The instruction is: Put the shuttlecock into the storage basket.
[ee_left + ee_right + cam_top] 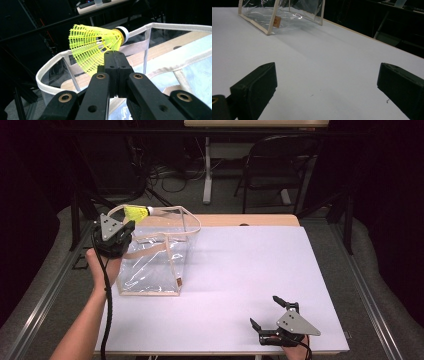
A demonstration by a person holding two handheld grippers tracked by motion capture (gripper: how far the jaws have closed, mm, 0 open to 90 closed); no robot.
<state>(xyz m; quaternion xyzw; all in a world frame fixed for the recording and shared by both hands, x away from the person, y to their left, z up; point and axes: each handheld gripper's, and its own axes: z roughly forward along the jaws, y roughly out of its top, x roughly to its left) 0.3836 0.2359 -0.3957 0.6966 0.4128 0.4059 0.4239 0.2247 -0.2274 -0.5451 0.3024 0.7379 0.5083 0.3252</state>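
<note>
Two tools in play. Left tool (pixel 127 226) sits at about 10 o'clock on the bench (pixel 250 270), raised above the surface, jaws together and clamped on the skirt of a yellow shuttlecock (pixel 136 213). In the left gripper view the pinch lands on the lower edge of the yellow mesh skirt (pixel 91 48), just behind the cork end.

Shuttlecock long axis runs roughly level. In the high view the white-banded cork (pixel 149 211) points toward 3 o'clock and the flared skirt opens toward 9 o'clock. It hangs over the open mouth of a clear bag (pixel 155 265), near the bag's far-left rim, not touching the bag as far as I can tell.

Bag stands upright on the white bench sheet at 9–10 o'clock, cream trim on its edges, cream strap (pixel 150 247) draped across the top, small brown tag (pixel 179 281) on the near right corner.

Right tool (pixel 265 312) rests at about 5 o'clock near the bench's near edge, jaws wide apart, nothing between them, well apart from the bag.
</note>
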